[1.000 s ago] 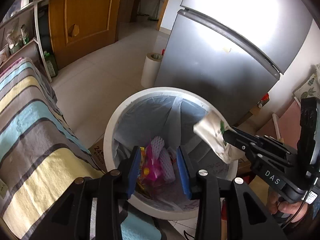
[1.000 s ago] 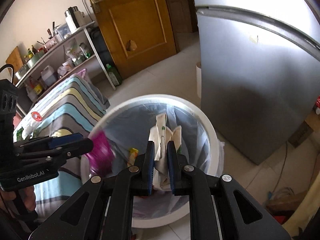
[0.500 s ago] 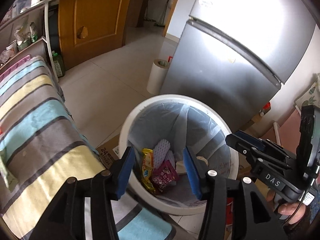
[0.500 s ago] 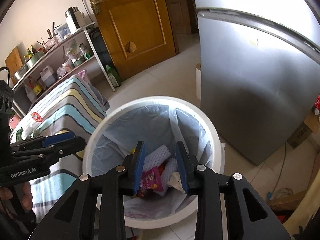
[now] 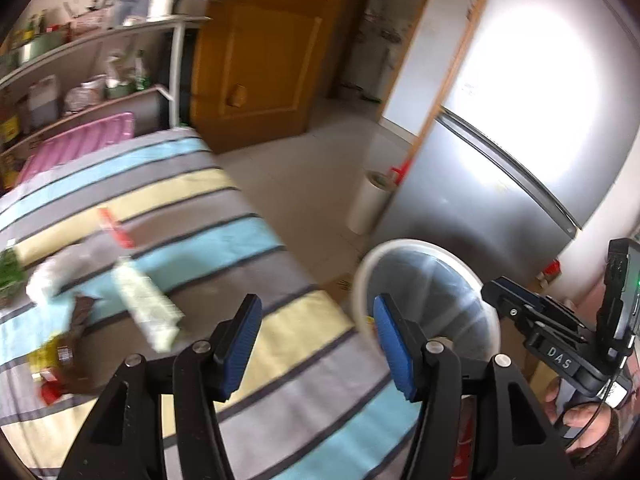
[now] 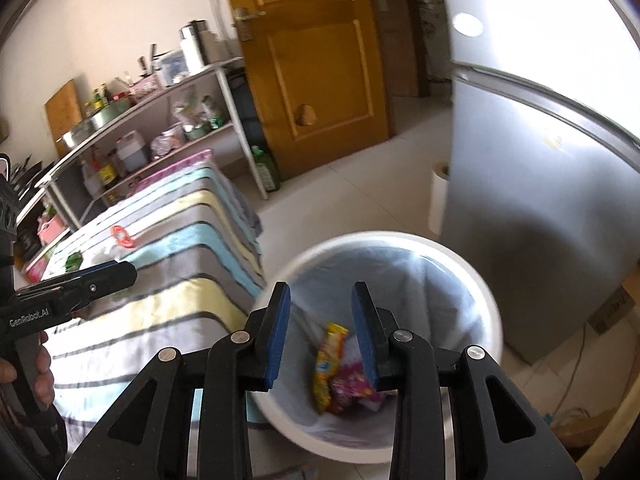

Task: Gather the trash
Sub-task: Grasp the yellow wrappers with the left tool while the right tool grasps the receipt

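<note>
In the bin (image 6: 486, 292), wrappers (image 6: 328, 360) lie heaped

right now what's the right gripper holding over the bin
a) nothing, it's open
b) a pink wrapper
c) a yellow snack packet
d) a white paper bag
a: in the right wrist view the right gripper has its blue pads spread apart with nothing between them; the yellow snack packet and pink wrapper lie down inside the white bin.
</note>
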Tool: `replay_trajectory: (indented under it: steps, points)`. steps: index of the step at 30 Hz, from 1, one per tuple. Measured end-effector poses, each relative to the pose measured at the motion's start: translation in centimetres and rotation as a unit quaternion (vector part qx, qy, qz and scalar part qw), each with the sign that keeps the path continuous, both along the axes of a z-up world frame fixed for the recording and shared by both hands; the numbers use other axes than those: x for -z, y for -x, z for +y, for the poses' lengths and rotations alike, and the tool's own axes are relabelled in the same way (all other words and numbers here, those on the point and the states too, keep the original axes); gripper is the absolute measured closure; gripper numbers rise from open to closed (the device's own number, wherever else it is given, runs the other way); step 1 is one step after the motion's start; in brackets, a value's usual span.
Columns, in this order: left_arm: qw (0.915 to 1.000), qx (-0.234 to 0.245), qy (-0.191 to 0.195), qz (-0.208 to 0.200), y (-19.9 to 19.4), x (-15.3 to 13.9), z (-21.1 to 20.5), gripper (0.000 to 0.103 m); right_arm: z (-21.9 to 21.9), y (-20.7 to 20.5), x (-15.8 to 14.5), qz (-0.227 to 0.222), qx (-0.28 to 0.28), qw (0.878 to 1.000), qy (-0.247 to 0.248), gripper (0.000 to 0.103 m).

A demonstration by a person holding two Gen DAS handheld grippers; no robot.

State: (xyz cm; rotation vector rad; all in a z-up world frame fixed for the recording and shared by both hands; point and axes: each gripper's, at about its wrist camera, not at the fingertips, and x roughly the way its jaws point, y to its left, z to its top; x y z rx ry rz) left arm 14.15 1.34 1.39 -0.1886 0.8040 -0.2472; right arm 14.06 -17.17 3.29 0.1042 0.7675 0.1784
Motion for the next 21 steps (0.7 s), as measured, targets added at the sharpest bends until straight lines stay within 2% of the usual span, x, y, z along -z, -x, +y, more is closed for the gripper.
replay_trajectory:
  steps: [6,12,17,21]
  points:
    - [0.9981,-0.061,0.003,-0.004,1.5,0.0,5.7,0.041,4.9,-0.4,-0.4,-0.008,-0.050,0.999,0.001,0.069]
    - [0.9923,-0.124,0.004,-0.009,3.4,0.2,11.0,0.039,9.4,-1.0,-0.3,-0.008,-0.095,0.995,-0.001,0.069]
    - [0.9864,-0.164,-0.015,-0.002,5.0,1.0,14.6,0.038,13.2,-1.7,0.1,-0.006,-0.134,0.991,0.002,0.066]
    - [0.9828,-0.184,-0.001,0.013,5.6,2.0,17.1,0.037,16.1,-2.5,0.5,0.000,-0.165,0.986,0.003,0.063]
